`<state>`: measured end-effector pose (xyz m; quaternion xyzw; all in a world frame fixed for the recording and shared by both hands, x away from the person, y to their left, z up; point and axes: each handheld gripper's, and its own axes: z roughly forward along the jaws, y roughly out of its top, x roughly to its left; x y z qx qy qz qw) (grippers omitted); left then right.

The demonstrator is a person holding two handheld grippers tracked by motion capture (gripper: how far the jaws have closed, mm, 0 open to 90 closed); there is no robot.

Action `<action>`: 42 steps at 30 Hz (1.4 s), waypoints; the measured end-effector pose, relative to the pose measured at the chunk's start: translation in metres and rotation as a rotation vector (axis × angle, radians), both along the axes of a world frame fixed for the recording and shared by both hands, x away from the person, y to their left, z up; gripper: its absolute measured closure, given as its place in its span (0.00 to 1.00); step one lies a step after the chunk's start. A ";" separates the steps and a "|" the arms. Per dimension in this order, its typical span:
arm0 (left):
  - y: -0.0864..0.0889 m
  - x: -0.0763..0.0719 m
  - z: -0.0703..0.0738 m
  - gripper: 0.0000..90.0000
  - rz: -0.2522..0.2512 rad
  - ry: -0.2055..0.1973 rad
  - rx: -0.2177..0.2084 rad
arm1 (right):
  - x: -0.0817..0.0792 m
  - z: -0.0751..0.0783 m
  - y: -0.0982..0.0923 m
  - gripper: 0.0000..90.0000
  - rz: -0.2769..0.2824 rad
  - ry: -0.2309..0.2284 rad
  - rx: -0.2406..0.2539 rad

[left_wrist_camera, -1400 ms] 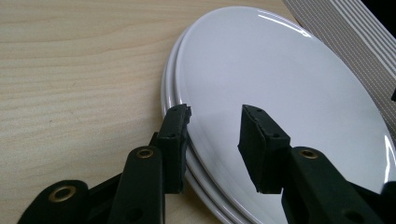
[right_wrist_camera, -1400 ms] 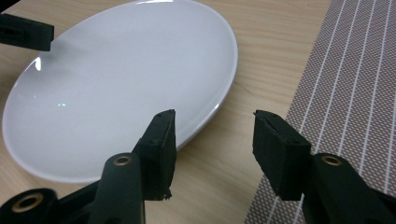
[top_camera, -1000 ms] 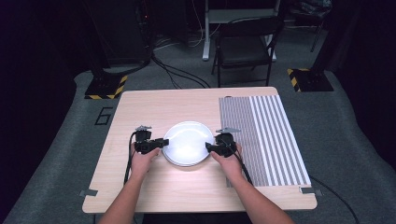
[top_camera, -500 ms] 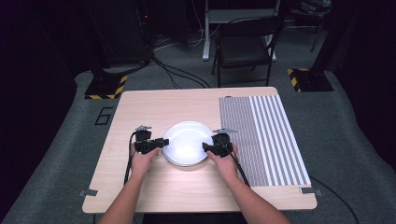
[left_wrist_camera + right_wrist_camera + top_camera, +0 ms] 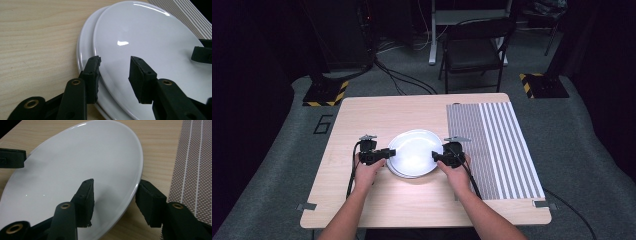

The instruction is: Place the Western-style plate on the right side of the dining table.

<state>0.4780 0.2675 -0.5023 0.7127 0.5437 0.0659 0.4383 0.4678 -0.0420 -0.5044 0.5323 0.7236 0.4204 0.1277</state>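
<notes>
- Two white plates sit stacked at the near middle of the table (image 5: 377, 112). The top plate (image 5: 414, 150) is shifted a little to the right and far side of the lower plate (image 5: 85, 50).
- Both look to us like glazed ceramic: stiff, fairly heavy, slick under rubber pads, and likely to chip or crack if they knock together or drop. We judge the thin rim the only sound place to grip, with one jaw above and one below on opposite edges, so the weight is shared.
- At the left edge, the left gripper (image 5: 384, 152) is pinching the top plate's rim. One jaw is tucked under it above the lower plate, and the other lies on the glossy upper face.
- At the right edge, the right gripper (image 5: 438, 157) straddles the same rim. Its jaws have just been closing, and as far as we can tell they now nip the rim between them.
- Just right of that gripper lies the striped mat (image 5: 502, 140).
</notes>
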 end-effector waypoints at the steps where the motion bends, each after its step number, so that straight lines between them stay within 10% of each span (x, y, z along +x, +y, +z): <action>1: -0.001 0.000 0.000 0.67 -0.003 0.004 -0.005 | -0.001 0.001 -0.001 0.54 -0.002 0.005 0.000; 42: -0.036 0.009 -0.008 0.67 -0.101 0.027 0.004 | -0.016 0.003 -0.045 0.57 -0.066 0.001 0.038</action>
